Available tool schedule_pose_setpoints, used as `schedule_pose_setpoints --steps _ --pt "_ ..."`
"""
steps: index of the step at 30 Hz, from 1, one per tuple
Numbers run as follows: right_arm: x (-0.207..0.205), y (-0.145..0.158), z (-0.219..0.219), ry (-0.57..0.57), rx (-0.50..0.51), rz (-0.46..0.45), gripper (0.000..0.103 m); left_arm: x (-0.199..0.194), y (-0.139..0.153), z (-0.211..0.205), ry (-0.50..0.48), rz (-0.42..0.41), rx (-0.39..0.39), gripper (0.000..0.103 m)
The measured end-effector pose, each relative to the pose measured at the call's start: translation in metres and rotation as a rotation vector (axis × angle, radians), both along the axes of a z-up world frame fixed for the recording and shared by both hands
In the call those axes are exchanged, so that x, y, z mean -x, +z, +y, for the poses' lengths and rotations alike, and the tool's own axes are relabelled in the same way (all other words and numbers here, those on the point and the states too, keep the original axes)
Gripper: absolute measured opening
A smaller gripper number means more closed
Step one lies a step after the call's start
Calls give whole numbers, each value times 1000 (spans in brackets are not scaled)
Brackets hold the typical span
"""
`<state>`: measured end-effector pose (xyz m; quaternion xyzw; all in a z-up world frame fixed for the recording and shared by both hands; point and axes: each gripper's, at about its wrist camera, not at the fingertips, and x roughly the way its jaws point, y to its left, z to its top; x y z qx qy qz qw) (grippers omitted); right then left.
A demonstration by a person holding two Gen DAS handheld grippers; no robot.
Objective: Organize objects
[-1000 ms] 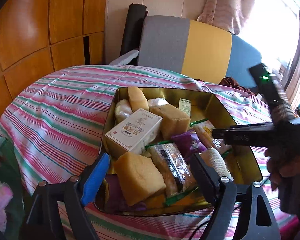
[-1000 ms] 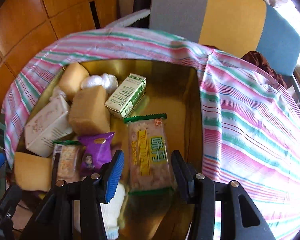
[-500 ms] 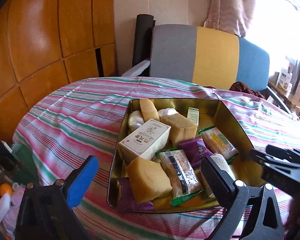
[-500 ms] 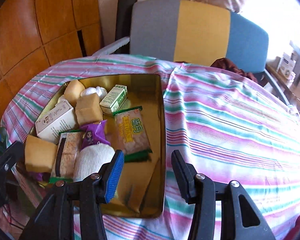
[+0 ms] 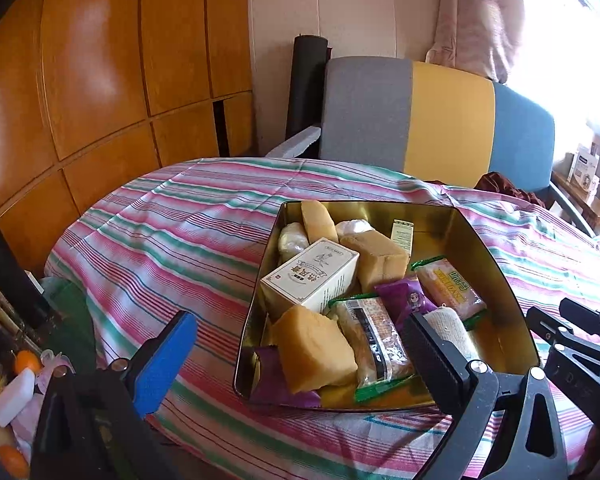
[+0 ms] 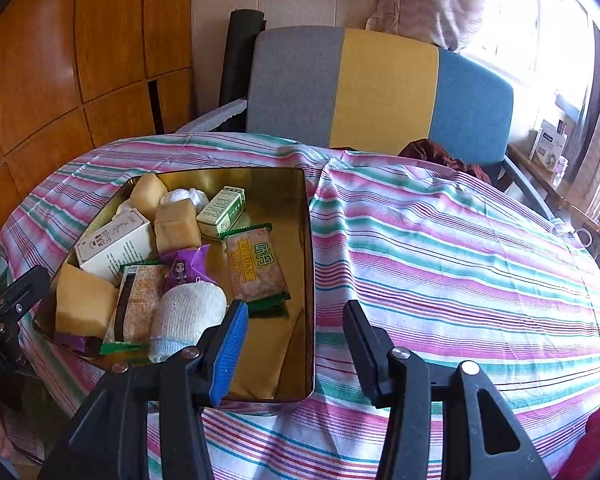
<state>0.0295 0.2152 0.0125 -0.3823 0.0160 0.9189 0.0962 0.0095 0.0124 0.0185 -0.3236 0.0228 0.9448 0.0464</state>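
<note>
Above the gold tin (image 5: 496, 264), left tongs (image 5: 296, 344) gape wide, just opened, empty; right tongs (image 6: 292, 340) part-open, empty.

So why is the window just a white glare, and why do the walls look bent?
Left wrist view: the window is blown out white, and the fisheye lens bows the wood panels. Right wrist view: the same glare, sunlight reflecting off the gold tin, and the chair curved.
</note>
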Motion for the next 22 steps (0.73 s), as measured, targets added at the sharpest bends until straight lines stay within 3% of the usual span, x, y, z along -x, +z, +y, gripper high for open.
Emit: schedule_pose_setpoints --steps 22 --pt "4 2 -10 16 -5 16 50 -2 -3 0 -15 -2 -25 103"
